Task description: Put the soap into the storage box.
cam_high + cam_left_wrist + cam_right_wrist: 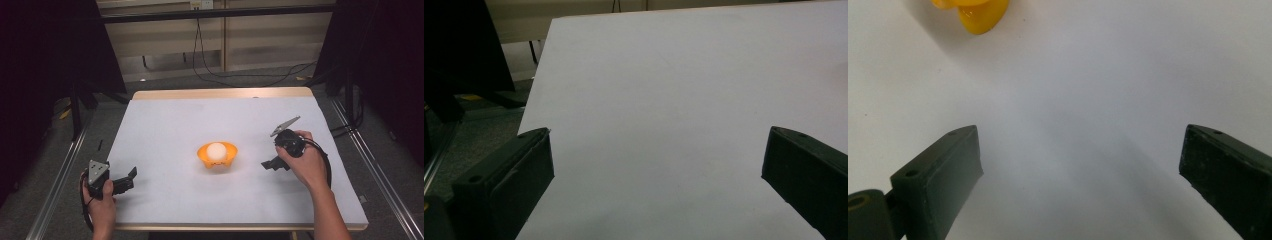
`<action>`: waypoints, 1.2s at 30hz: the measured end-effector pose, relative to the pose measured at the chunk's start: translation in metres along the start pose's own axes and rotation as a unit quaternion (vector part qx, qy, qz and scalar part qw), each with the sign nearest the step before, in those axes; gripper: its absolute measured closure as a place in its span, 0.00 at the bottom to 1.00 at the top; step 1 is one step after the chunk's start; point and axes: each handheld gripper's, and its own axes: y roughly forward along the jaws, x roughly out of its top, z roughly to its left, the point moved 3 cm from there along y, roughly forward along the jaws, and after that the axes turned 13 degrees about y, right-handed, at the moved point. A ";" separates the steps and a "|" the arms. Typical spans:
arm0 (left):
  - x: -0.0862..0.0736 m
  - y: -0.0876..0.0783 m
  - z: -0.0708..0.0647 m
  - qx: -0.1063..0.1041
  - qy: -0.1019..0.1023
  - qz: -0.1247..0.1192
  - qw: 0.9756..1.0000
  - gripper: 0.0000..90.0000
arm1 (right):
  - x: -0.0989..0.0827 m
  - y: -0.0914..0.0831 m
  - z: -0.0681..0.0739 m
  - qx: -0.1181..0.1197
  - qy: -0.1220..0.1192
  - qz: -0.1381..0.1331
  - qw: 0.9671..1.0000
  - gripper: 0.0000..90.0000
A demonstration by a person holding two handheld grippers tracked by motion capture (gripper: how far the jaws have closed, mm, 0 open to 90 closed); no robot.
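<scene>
White paper covers the wooden table (165, 125), and near its middle we see a small orange plastic bowl (217, 156) with a pale round ball (216, 150) resting inside it. Our left gripper (131, 176) sits at the near left edge, well apart from the bowl, its black jaws spread wide over bare paper. Our right gripper (270, 163) rests just right of the bowl, jaws likewise wide and holding nothing.

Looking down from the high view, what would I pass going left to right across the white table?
left gripper → orange bowl with a white ball resting inside it → right gripper, held in the person's right hand.
</scene>
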 end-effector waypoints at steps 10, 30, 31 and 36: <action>0.000 0.000 -0.001 -0.001 0.001 -0.001 1.000 0.00 | -0.022 -0.005 -0.013 0.000 0.014 -0.039 0.999 0.02; 0.000 0.000 -0.001 0.000 0.003 -0.001 1.000 0.00 | -0.051 -0.015 -0.030 -0.002 0.053 -0.103 0.993 0.02; 0.000 0.000 -0.001 0.000 0.003 -0.001 1.000 0.00 | -0.053 -0.016 -0.031 -0.002 0.057 -0.106 0.993 0.02; 0.000 0.000 -0.001 0.000 0.003 -0.001 1.000 0.00 | -0.062 -0.019 -0.037 -0.005 0.069 -0.125 0.990 0.02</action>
